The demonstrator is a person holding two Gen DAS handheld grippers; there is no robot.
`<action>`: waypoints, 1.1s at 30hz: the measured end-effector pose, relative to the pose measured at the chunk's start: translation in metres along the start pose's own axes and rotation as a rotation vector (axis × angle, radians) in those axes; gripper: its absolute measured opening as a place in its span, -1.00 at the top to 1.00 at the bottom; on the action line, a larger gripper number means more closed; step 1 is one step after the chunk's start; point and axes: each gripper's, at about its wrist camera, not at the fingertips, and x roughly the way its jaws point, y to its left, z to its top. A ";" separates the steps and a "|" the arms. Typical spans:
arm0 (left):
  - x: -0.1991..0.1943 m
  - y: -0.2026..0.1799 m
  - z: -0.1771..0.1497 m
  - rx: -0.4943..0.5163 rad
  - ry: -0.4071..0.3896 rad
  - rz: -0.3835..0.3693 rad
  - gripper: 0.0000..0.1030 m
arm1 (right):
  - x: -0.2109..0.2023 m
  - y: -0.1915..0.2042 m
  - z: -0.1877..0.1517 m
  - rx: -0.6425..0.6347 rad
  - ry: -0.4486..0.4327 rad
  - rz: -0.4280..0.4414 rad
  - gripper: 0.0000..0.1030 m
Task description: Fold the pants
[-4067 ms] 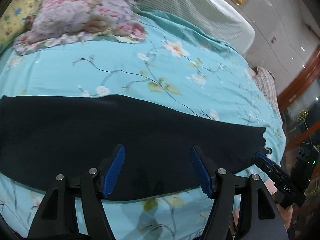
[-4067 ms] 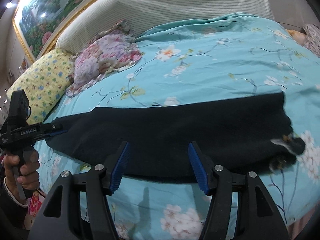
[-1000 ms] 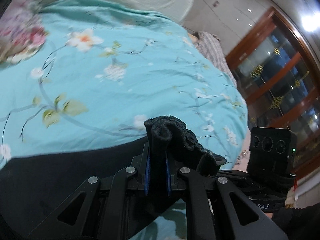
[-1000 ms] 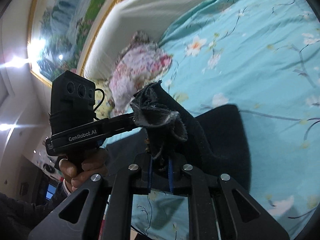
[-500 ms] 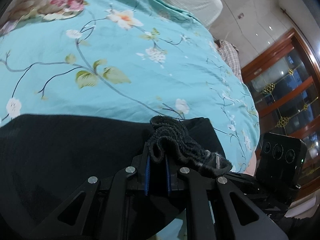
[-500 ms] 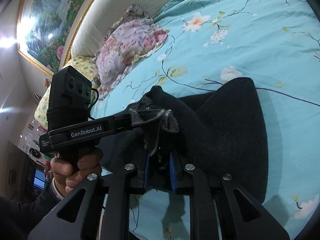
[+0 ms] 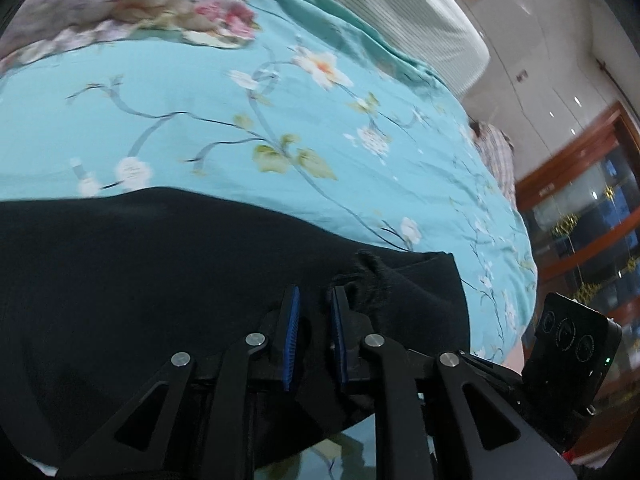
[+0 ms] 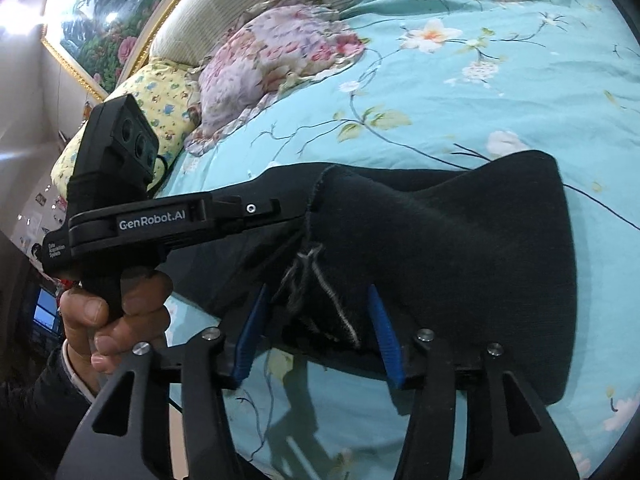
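Note:
The dark navy pants (image 7: 140, 272) lie on the turquoise floral bedspread (image 7: 240, 120), one end folded back over the rest (image 8: 460, 240). My left gripper (image 7: 314, 300) sits over the folded edge with its blue pads slightly apart and the frayed hem (image 7: 368, 272) just beside them. My right gripper (image 8: 316, 300) is open, its pads on either side of the loose hem threads (image 8: 320, 280). The left gripper's body (image 8: 160, 220) shows in the right wrist view, its tip hidden under the fold.
A floral pillow (image 8: 280, 48) and a yellow pillow (image 8: 160, 96) lie by the striped headboard (image 8: 240, 0). The bed's near edge runs just under both grippers. A wooden glass cabinet (image 7: 580, 200) stands beyond the bed's end.
Both grippers carried the pants' end over and lowered it onto the rest of the pants. The right gripper opened and released the hem. The left pads have parted a little.

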 end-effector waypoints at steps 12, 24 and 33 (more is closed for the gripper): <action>-0.063 0.042 -0.035 -0.138 -0.119 0.080 0.17 | -0.001 0.018 0.004 -0.001 0.006 0.071 -0.08; -0.130 0.092 -0.073 -0.317 -0.267 0.173 -0.08 | 0.013 0.050 0.024 -0.087 0.027 0.119 -0.18; -0.170 0.131 -0.106 -0.459 -0.364 0.275 -0.19 | 0.044 0.077 0.037 -0.157 0.086 0.158 -0.20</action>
